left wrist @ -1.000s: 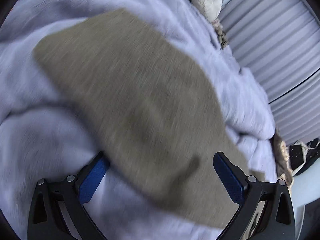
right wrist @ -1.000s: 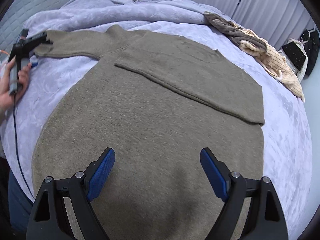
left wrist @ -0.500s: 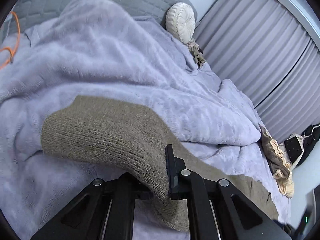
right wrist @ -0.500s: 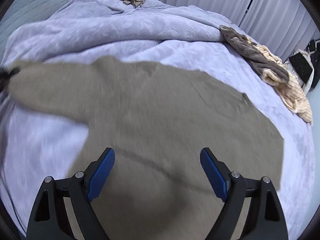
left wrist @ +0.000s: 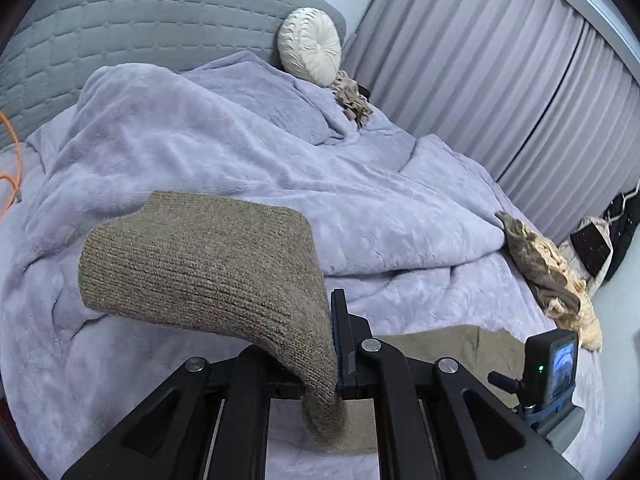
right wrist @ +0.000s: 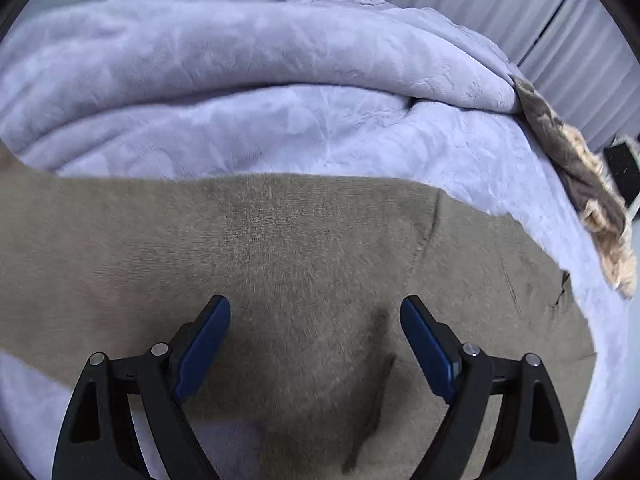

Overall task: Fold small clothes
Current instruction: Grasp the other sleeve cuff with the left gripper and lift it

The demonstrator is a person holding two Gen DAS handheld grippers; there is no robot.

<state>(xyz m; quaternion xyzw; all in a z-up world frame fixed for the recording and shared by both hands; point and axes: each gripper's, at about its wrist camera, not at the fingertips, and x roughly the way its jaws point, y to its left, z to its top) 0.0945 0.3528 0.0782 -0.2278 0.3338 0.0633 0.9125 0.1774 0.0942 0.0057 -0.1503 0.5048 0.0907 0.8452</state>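
An olive-brown knitted sweater (right wrist: 304,264) lies spread on the lilac bed cover (right wrist: 280,120). In the left wrist view my left gripper (left wrist: 334,364) is shut on the end of one sleeve (left wrist: 208,268), and the ribbed cuff stands lifted above the bed, curling over the fingers. The sweater's body (left wrist: 452,344) shows low behind them. My right gripper (right wrist: 316,344) hovers open just above the sweater's upper body, its blue pads (right wrist: 204,344) apart with nothing between them. The right gripper's camera body (left wrist: 554,364) shows at the lower right of the left wrist view.
A heap of brown and cream clothes (left wrist: 548,276) lies at the bed's right edge. A round white cushion (left wrist: 310,46) and a small brown cloth (left wrist: 352,98) sit by the grey headboard (left wrist: 120,20). An orange cable (left wrist: 10,168) runs at the far left. Curtains (left wrist: 520,72) close the far side.
My left gripper closed on the sleeve end and lifted it off the bed. My right gripper moved up over the sweater from the hem toward the shoulders, staying open.
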